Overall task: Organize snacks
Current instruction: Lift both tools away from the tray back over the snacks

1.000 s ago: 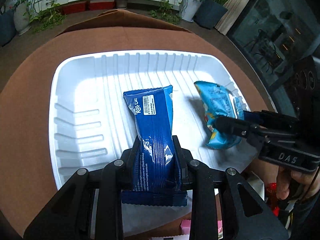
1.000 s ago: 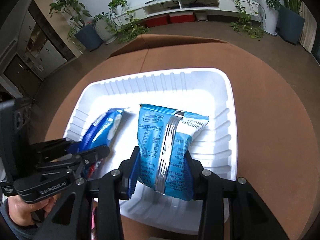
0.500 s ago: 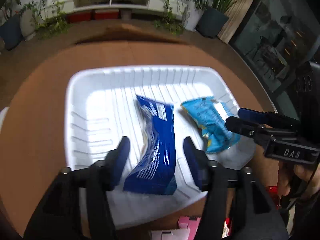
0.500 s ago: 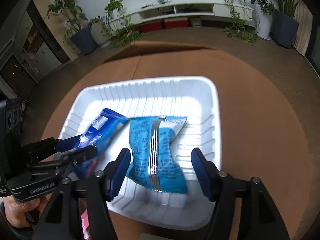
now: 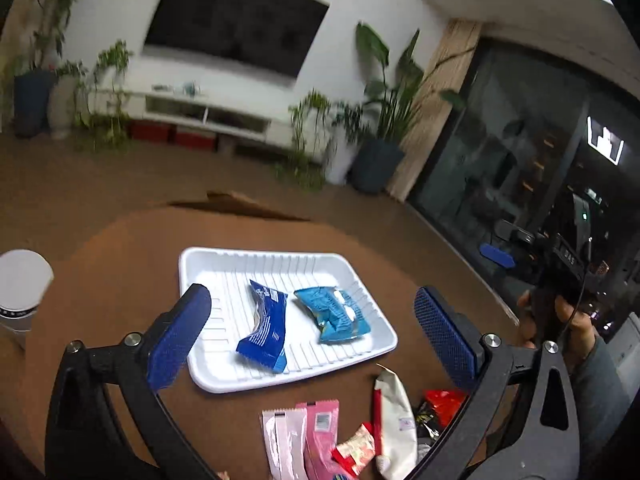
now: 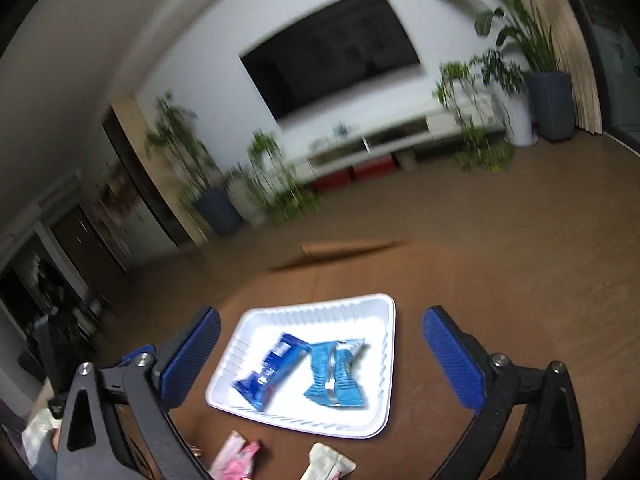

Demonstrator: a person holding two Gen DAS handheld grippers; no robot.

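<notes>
Risk — the loose wrappers (image 5: 320, 436) crowd the counter (image 5: 120, 264) edge nearest the person, so a hasty grab could nudge one off. Left hand-held gripper (image 5: 312, 344) and right hand-held gripper (image 6: 320, 364) have just been opening — both wide, holding nothing. Dark blue packet (image 5: 264, 326) and light blue packet (image 5: 336, 314) lie side by side in the white tray (image 5: 208, 256).

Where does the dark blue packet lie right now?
In the left wrist view, the dark blue packet lies in the white tray, left of the light blue packet.
</notes>
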